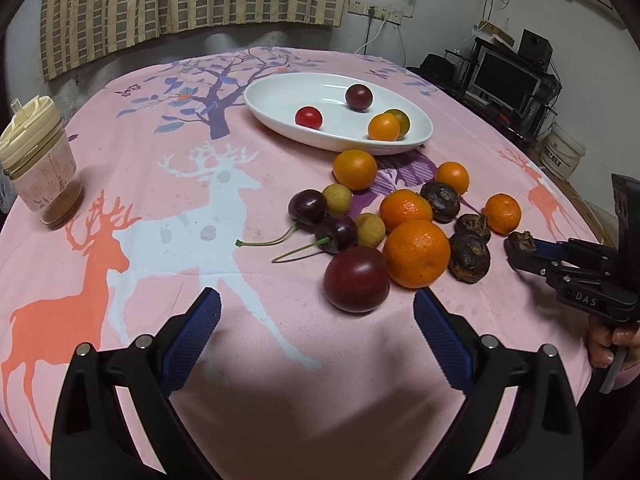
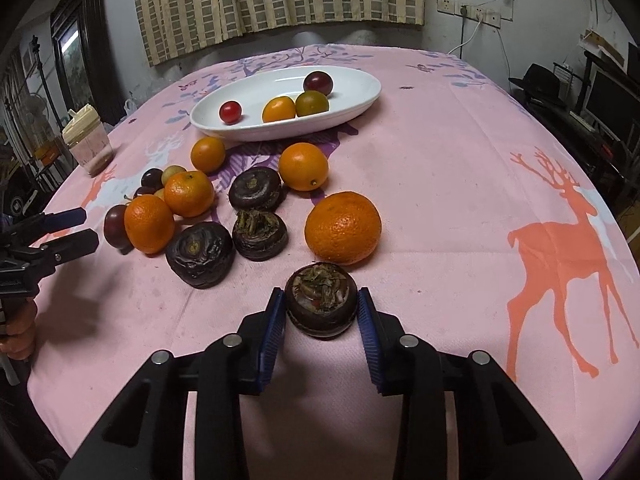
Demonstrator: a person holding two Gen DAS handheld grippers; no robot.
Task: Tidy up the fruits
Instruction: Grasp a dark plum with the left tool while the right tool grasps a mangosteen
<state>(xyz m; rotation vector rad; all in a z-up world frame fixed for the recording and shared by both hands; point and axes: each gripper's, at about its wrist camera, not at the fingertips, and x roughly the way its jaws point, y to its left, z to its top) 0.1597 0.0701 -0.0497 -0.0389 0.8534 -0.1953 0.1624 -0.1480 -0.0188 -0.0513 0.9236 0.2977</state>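
Pink deer tablecloth [image 2: 460, 200], checked curtain [image 2: 280, 0]

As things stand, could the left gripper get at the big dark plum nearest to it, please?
Probably yes. The left gripper is open, and the plum lies just ahead of its fingertips with only bare tablecloth between. The large orange touching the plum's side might get nudged.

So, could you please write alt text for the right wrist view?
The right gripper clamps a dark water chestnut on a pink tablecloth. Beyond lie oranges, more chestnuts and a white dish holding four small fruits.
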